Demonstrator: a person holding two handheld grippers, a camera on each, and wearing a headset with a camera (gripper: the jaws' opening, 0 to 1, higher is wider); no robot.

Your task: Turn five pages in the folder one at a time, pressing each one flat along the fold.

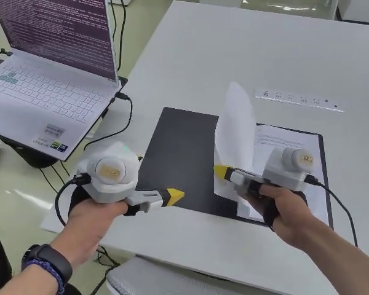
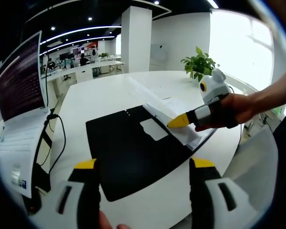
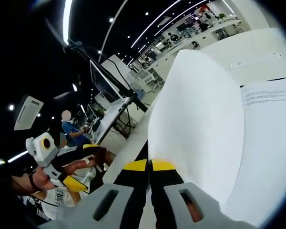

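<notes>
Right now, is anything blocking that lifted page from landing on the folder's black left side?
Nothing visible lies on the black left side. The right gripper holds the page upright; the open left gripper hovers at that side's near edge.

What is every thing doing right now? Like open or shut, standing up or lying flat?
folder: open, lying flat.
page: standing up off the folder, pinched near its edge.
right claw: shut on the page.
left claw: open, holding nothing.
laptop: open, screen lit.
</notes>
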